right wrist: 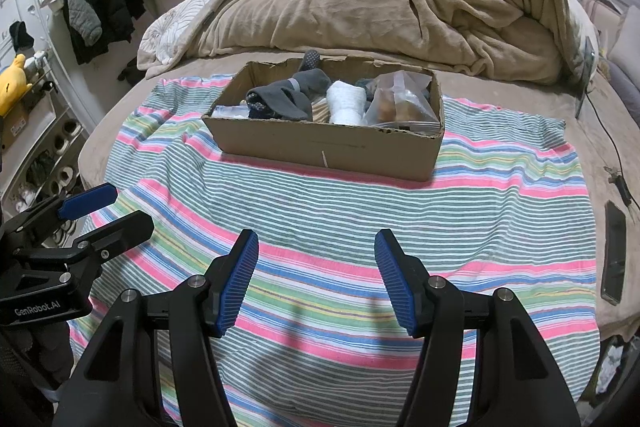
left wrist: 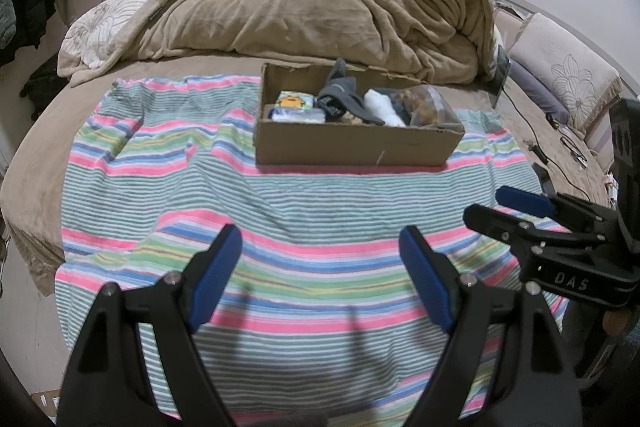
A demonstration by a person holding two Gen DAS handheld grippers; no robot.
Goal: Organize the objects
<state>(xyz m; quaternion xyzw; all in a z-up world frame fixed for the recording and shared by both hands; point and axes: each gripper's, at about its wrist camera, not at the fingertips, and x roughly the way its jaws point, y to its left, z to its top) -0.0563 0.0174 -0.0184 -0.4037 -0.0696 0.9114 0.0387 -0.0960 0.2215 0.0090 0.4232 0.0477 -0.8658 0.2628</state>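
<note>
My left tool [left wrist: 322, 279] and right tool [right wrist: 316, 283] both hang spread with nothing between their pads, over the striped cloth [right wrist: 320, 211] on the bed [left wrist: 48, 131]. The cardboard box [right wrist: 328, 147] sits ahead of both, well apart, holding grey socks [right wrist: 292, 95], a white roll [right wrist: 346, 103] and what looks like a clear bag [right wrist: 400, 103].
</note>
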